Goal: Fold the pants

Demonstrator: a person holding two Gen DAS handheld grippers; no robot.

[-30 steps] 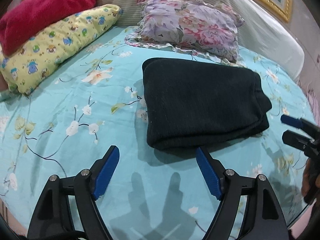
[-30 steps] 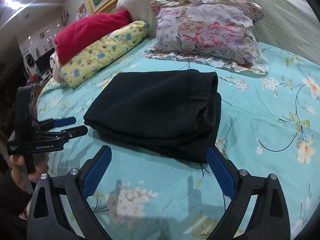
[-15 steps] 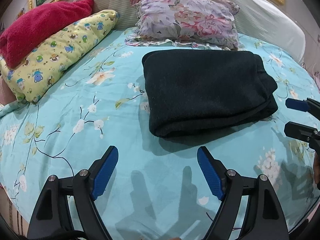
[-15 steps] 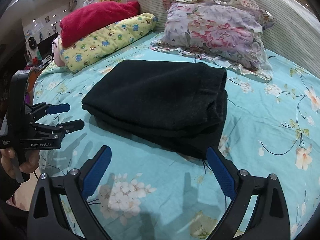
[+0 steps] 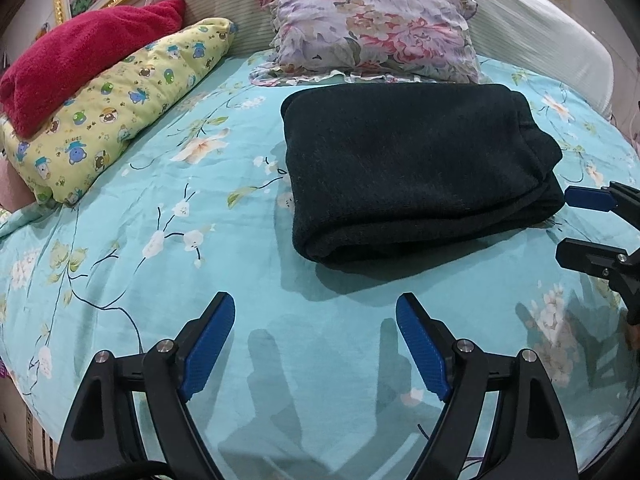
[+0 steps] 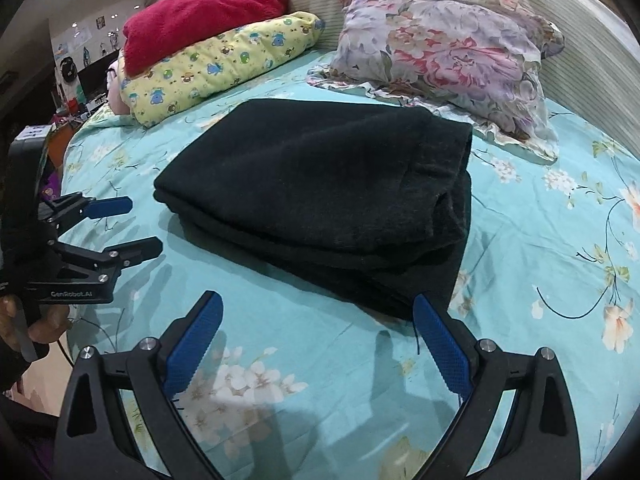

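The black pants [image 5: 412,168] lie folded into a thick rectangular stack on the teal floral bedsheet [image 5: 168,216]; they also show in the right wrist view [image 6: 320,200]. My left gripper [image 5: 316,320] is open and empty, held above the sheet just short of the stack's near edge. My right gripper [image 6: 320,320] is open and empty at the stack's near corner; its right fingertip [image 6: 424,308] overlaps the pants' edge in view. Each gripper shows in the other's view, the right one [image 5: 568,224] beside the stack's right side and the left one [image 6: 132,228] beside its left side.
A floral pillow [image 5: 372,28] leans on the striped headboard [image 5: 520,28] just behind the pants. A yellow cartoon pillow [image 5: 120,100] with a red blanket [image 5: 80,56] on it lies at the left. The bed's edge runs close below both grippers.
Both grippers stayed open and empty while the views shifted a little; the pants stack has not moved.
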